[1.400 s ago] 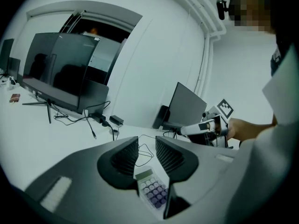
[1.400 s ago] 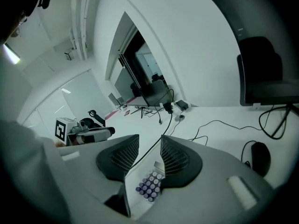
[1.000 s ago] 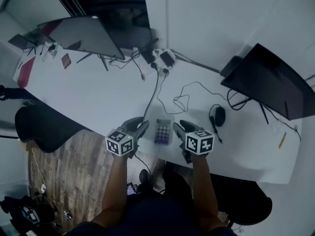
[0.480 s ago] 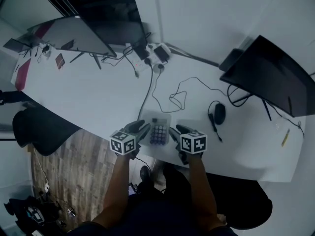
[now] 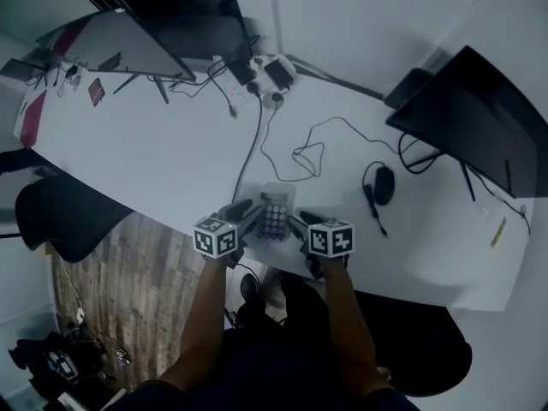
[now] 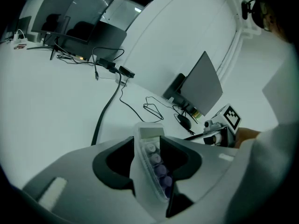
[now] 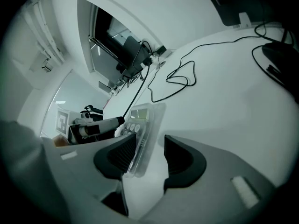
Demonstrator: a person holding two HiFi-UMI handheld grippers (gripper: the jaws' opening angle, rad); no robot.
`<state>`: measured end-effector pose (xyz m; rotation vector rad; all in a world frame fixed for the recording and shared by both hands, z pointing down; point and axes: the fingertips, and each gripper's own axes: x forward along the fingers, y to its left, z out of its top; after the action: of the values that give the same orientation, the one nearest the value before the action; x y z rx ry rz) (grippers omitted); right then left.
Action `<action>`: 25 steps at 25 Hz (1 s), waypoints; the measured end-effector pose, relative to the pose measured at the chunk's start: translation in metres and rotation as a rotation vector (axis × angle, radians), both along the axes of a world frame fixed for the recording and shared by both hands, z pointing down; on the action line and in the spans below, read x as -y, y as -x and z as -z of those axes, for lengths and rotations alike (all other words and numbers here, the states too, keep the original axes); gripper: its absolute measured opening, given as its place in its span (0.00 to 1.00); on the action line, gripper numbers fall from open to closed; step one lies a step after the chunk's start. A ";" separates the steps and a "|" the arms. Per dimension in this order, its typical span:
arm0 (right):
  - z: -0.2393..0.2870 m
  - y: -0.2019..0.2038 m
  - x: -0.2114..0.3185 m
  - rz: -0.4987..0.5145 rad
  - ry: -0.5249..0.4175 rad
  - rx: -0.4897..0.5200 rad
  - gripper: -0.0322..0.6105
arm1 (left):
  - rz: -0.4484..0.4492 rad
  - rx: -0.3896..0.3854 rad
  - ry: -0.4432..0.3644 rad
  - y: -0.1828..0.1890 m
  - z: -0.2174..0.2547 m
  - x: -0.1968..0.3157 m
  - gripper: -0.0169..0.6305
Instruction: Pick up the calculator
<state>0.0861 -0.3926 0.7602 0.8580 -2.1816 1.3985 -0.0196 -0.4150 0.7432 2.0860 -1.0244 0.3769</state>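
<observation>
A small pale calculator (image 5: 275, 211) with purple keys lies near the front edge of the white desk (image 5: 154, 157). In the left gripper view the calculator (image 6: 150, 141) stands edge-on between the jaws, and my left gripper (image 6: 148, 158) looks shut on it, both pads touching. From the head view that left gripper (image 5: 246, 215) is at the calculator's left side. My right gripper (image 5: 299, 226) is at its right side. There the calculator (image 7: 142, 121) rests against the left pad with a gap to the other pad, so my right gripper (image 7: 149, 154) is open.
A black cable (image 5: 253, 148) runs from a power strip (image 5: 267, 74) to just behind the calculator. A looped thin cord (image 5: 310, 157) and a black mouse (image 5: 382, 181) lie to the right. Monitors stand at back left (image 5: 137, 45) and right (image 5: 484, 135). A chair (image 5: 60, 221) sits left.
Both grippers have drawn in towards each other, from beside the calculator to having its edges between their jaws. The head camera has shifted a little.
</observation>
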 end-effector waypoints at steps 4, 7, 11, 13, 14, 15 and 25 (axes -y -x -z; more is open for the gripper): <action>0.000 0.003 0.001 0.002 -0.001 0.008 0.32 | -0.005 -0.012 0.019 -0.006 -0.007 -0.003 0.30; 0.001 0.007 0.002 0.004 0.000 0.021 0.32 | -0.015 -0.007 0.024 -0.011 -0.009 -0.003 0.31; 0.002 0.020 -0.001 0.027 0.008 0.049 0.32 | -0.019 -0.013 0.040 -0.016 -0.010 -0.002 0.32; 0.001 0.026 -0.002 0.036 0.007 0.041 0.32 | -0.016 -0.010 0.046 -0.018 -0.011 -0.002 0.32; 0.001 0.027 -0.001 0.035 0.003 0.032 0.32 | -0.013 -0.005 0.045 -0.019 -0.011 -0.002 0.33; 0.000 0.026 -0.001 0.032 0.000 0.022 0.32 | -0.010 -0.001 0.042 -0.019 -0.011 -0.002 0.33; 0.003 0.024 -0.002 -0.026 -0.037 -0.016 0.31 | -0.005 -0.017 0.017 -0.016 -0.005 -0.007 0.25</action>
<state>0.0622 -0.3908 0.7572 0.9100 -2.1983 1.3632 -0.0036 -0.4079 0.7484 2.0731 -1.0028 0.3685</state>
